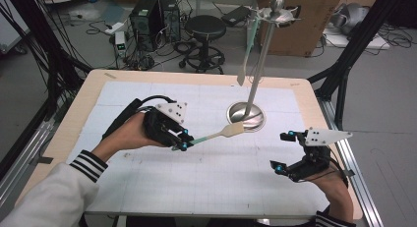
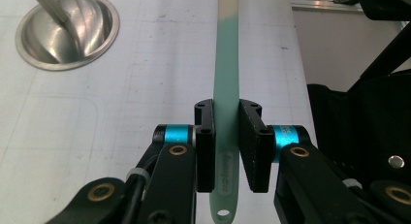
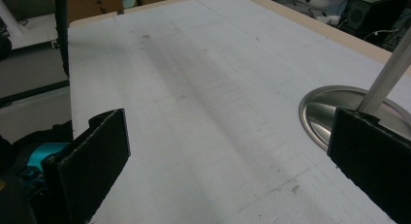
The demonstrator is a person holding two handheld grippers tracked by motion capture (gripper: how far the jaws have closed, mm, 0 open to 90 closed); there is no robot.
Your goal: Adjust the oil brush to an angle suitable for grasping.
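Right tool [image 1: 282, 151]: we see it at 4 o'clock, jaws wide, empty.
Left tool [image 1: 183, 141]: clamped on the spatula [image 1: 216, 134] handle at desk [image 1: 147, 187] centre.
Risk: we think its blade may knock the stand [image 1: 247, 116] at 1 o'clock, or twist loose.

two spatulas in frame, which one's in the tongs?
The spatula with the mint handle, held level over the mat in the left tongs. The other spatula hangs from the steel stand, untouched.

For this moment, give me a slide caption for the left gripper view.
Left gripper clamps a teal-handled spatula above the white mat, steel stand base beyond.
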